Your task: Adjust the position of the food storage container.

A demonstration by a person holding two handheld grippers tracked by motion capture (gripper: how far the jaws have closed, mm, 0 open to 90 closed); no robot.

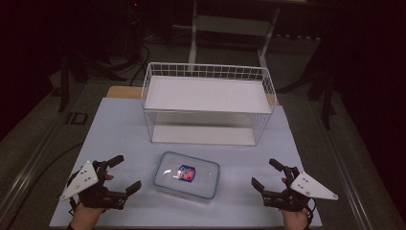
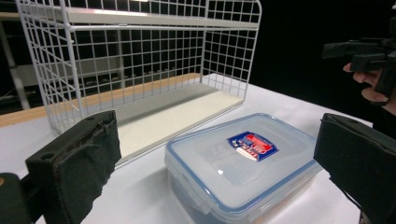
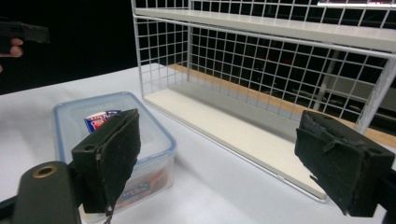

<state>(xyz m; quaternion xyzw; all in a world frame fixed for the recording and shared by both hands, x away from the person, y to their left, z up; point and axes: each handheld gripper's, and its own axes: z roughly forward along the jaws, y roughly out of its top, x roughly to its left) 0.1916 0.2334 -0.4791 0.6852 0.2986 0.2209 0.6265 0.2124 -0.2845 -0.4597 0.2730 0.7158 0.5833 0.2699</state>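
clear lidded box [image 1: 187, 175] with unreadable red-and-blue label [image 1: 186, 173], left gripper [image 1: 125, 173] and right gripper [image 1: 265, 174] both wide open, empty

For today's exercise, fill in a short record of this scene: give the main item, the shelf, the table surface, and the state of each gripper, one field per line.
main item: clear plastic food container with blue-rimmed lid and a red and blue label, lid on, lying flat
shelf: white wire rack with two white boards, standing behind the container, apart from it
surface: light blue table top
left gripper: open, holding nothing, left of the container
right gripper: open, holding nothing, right of the container
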